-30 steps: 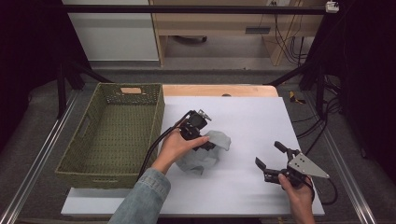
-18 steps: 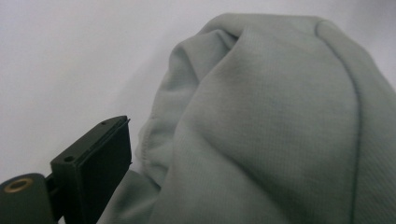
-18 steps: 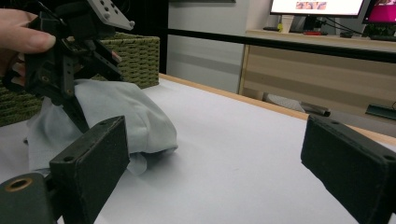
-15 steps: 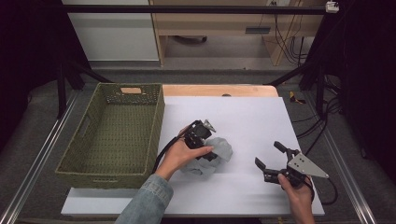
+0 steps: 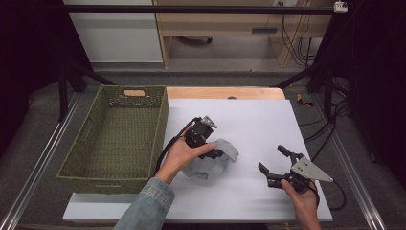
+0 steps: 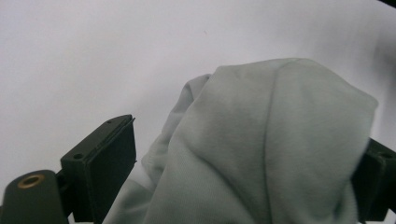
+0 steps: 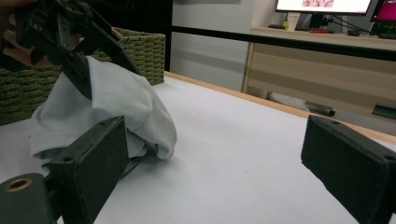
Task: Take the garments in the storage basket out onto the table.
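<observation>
The left tool (image 5: 216, 152) sits right on the crumpled pale grey cloth (image 5: 210, 163) mid-bench, jaws spread wide around a raised fold and not yet clamped, with the woven basket (image 5: 115, 139) just beside it on its left. The right tool (image 5: 273, 167) waits released, well apart, so the left hand is far nearer. The left gripper view shows the fold (image 6: 261, 149) bulging between the pads, while the right gripper view shows the cloth (image 7: 102, 112) draping to the bench.
</observation>
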